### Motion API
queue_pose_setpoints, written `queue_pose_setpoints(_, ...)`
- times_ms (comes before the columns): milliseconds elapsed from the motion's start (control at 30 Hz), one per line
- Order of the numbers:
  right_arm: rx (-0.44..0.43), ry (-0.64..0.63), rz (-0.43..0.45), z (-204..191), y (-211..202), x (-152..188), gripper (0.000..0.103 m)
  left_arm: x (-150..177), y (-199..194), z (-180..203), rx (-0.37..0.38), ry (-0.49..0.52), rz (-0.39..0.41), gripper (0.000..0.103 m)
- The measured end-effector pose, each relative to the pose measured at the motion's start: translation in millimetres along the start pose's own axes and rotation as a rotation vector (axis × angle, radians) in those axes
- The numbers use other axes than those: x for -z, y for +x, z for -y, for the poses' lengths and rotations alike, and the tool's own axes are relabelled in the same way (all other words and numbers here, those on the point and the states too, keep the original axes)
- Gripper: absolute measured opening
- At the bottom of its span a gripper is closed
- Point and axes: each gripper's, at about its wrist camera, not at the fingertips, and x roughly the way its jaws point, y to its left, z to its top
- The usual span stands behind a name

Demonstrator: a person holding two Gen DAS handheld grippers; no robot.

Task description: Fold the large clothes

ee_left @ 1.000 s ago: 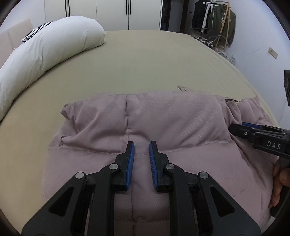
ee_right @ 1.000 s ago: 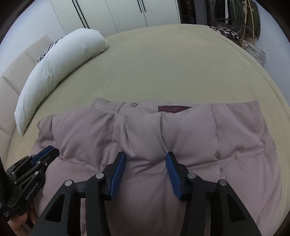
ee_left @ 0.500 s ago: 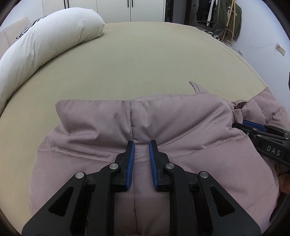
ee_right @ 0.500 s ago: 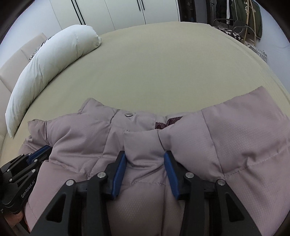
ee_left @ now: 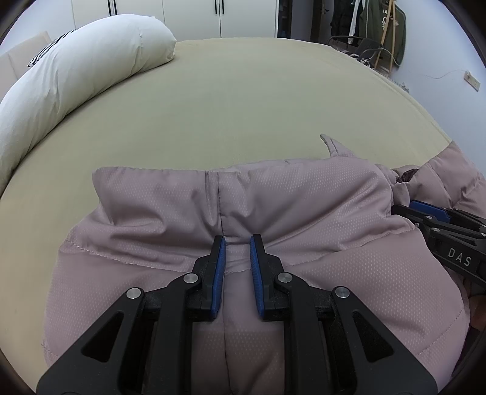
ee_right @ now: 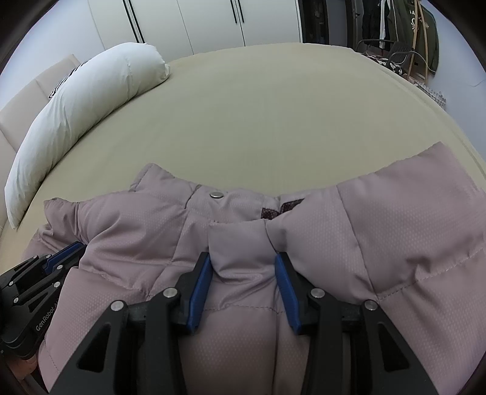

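A mauve puffer jacket (ee_left: 273, 206) lies on the beige bed (ee_left: 243, 100), its near part doubled over. My left gripper (ee_left: 237, 240) is shut on a thick fold of it at a seam. My right gripper (ee_right: 241, 256) is shut on another bunched fold near the collar, where a metal snap (ee_right: 216, 194) and dark red lining (ee_right: 270, 211) show. The right gripper also shows in the left wrist view (ee_left: 425, 212) at the right edge; the left gripper shows in the right wrist view (ee_right: 65, 253) at the lower left.
A long white pillow (ee_left: 76, 79) lies along the bed's left side, also in the right wrist view (ee_right: 88, 103). White wardrobes (ee_right: 212, 21) stand behind the bed. A clothes rack with dark garments (ee_left: 373, 27) stands at the far right.
Both grippers have carried the jacket's held edge forward over the rest, so it lies more bunched. The right gripper's jaws have closed in slightly on the fold.
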Motion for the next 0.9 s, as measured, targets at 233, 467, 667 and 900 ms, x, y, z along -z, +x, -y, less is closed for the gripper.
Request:
queue_pose_setpoints(233, -0.061, 0.048, 0.037, 7.7, -51.5, -2.3, 0.047, 2.0, -4.2, -0.3, 0.006, 0.000, 0.003, 0.016)
queue_pose_setpoints(467, 0.088, 0.126, 0.005, 74.6, -68.4, 9.7, 0.040, 0.7, -5.1, -0.1, 0.009, -0.003, 0.003, 0.016)
queue_pose_setpoints(667, 0.134, 0.115, 0.015, 77.9, -43.5, 12.3, 0.041, -0.5, -2.6, -1.2, 0.014, -0.012, 0.003, 0.016)
queue_pose_setpoints(900, 0.106, 0.148, 0.011, 89.3, -30.4, 13.2, 0.042, -2.2, 0.2, -4.2, 0.032, -0.029, 0.008, 0.016)
